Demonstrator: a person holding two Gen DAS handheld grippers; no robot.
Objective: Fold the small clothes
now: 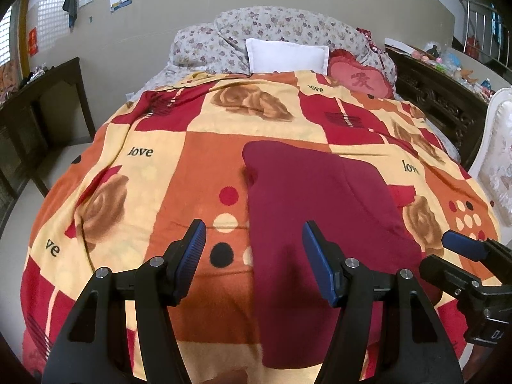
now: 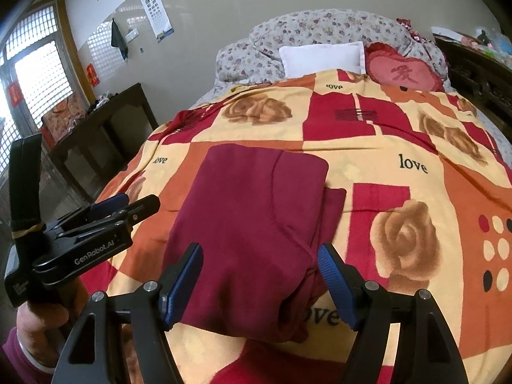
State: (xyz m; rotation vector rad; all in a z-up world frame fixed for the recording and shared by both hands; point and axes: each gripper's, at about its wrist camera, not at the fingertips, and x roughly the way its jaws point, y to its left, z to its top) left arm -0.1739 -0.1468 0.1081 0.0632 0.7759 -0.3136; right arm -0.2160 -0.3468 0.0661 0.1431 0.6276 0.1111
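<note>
My left claw (image 1: 252, 246) black with ribbed blue pads (image 1: 192, 252), silver screws, "GenRobot.AI" lettering, right claw (image 2: 260, 272) alike, maroon sleeve (image 2: 16, 361).

- The right tool (image 1: 464, 249) is cut off at the left wrist view's 3 o'clock edge.
- The wall chart (image 2: 156, 12) print is too small to read.
- The garment (image 1: 320, 224) hides bedspread (image 1: 160, 192) beneath.

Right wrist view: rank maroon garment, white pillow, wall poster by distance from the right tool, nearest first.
From the right tool:
1. Maroon garment, folded on the blanket directly ahead, its near edge between the open fingers.
2. White pillow, at the head of the bed, ahead and slightly right.
3. Wall poster, on the far wall, upper left.
</note>
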